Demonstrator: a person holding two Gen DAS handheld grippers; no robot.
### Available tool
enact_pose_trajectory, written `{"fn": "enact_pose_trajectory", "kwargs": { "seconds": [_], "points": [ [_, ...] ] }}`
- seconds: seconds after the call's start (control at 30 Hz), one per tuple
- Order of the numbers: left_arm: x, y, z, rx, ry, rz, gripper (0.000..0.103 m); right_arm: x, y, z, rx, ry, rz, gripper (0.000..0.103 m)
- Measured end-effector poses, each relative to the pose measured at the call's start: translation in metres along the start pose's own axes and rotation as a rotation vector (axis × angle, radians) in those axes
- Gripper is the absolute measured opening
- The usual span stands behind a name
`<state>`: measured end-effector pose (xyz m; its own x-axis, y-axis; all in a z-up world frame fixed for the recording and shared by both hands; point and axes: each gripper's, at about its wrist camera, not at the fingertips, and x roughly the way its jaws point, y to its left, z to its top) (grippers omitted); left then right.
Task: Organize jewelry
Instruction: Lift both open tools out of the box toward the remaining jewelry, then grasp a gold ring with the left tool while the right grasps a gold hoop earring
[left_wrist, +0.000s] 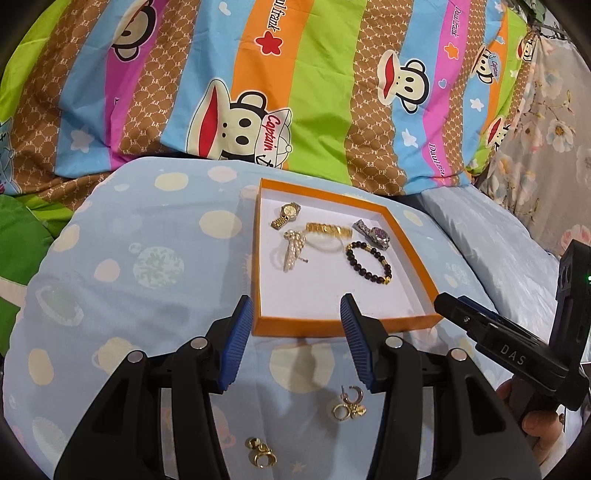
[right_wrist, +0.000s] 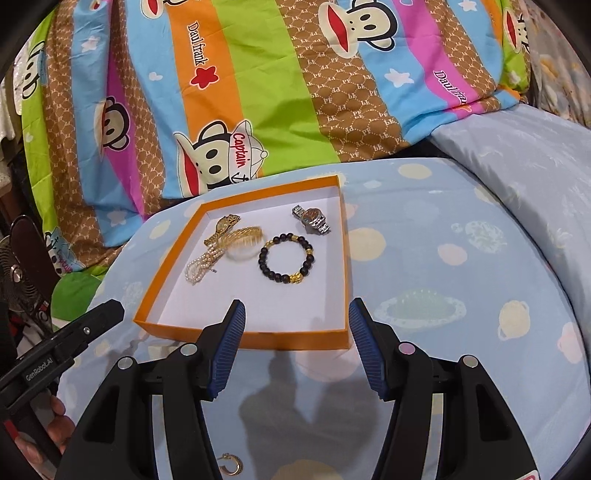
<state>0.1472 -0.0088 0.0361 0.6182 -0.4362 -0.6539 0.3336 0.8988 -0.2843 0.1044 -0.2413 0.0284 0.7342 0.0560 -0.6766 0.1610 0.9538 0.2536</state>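
An orange-rimmed tray is seen lying on a blue, dot-printed cushion, and most of the jewelry is already gathered in it: a gold watch, a gold bracelet, a pearl piece, a dark beaded bracelet and a silver watch. Outside the tray, on the cushion near its front edge, two small clusters of gold earrings and gold studs are left. The step in hand is judged to be the collecting of these last small pieces. The left hand-held gripper is held about half open with nothing between its pads, above the cushion with the earrings just below it; the right hand-held gripper is likewise held part open and empty, before the tray's near wall. A lowering onto one cluster and a fine pinch would be called for next, since the pieces are small and lie on soft cloth. Both clusters are shown by the left wrist view only; in the right wrist view a single gold hoop is caught at the bottom edge. Behind everything a striped cartoon quilt is spread.
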Motion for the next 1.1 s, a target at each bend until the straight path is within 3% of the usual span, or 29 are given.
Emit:
{"fn": "enact_pose_trajectory", "kwargs": {
  "seconds": [0.47,0.77,1.1],
  "points": [
    [-0.016,0.000,-0.035,0.012,0.019,0.010,0.047,-0.031,0.021,-0.046,-0.065,-0.005,-0.030,0.058],
    [-0.029,-0.001,-0.064,0.030,0.057,0.002,0.047,-0.041,0.030,-0.090,-0.094,0.063,-0.017,0.058],
    [-0.041,0.006,-0.086,0.046,0.074,0.032,0.047,-0.042,0.042,-0.102,-0.129,0.084,-0.021,0.058]
  ]
}}
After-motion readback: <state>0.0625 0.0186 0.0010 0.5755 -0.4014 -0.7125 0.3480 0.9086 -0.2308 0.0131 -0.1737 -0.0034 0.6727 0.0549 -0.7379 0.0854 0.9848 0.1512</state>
